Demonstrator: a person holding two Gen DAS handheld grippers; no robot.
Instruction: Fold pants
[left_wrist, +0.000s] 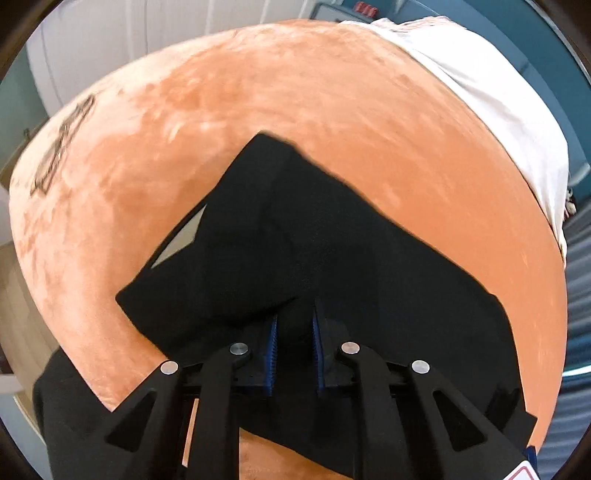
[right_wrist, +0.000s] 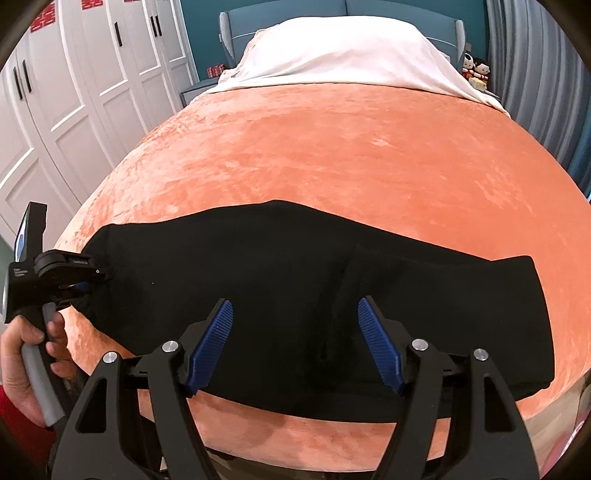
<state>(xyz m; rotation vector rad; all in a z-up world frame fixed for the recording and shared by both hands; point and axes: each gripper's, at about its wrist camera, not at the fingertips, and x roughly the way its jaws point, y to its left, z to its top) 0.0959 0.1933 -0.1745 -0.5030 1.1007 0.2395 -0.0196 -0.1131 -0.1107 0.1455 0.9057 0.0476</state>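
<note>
Left wrist view: my left gripper (left_wrist: 294, 334) pinches the black pants (left_wrist: 314, 258). My right gripper (right_wrist: 295, 343) hangs spread above them on the orange blanket (right_wrist: 332, 166).

So, counting it all up: there was one pair of black pants (right_wrist: 295, 288) on one bed, which had one orange blanket (right_wrist: 332, 155) and one white pillow (right_wrist: 343, 51) at the head. Two tools showed up, the left tool (right_wrist: 83, 282) at the pants' edge and the right tool (right_wrist: 295, 343) over them. One hand (right_wrist: 26, 354) was in view, on the left tool's handle. I counted two little dolls (right_wrist: 476, 70) by the headboard, and at least three pairs of white wardrobe doors (right_wrist: 74, 96).
</note>
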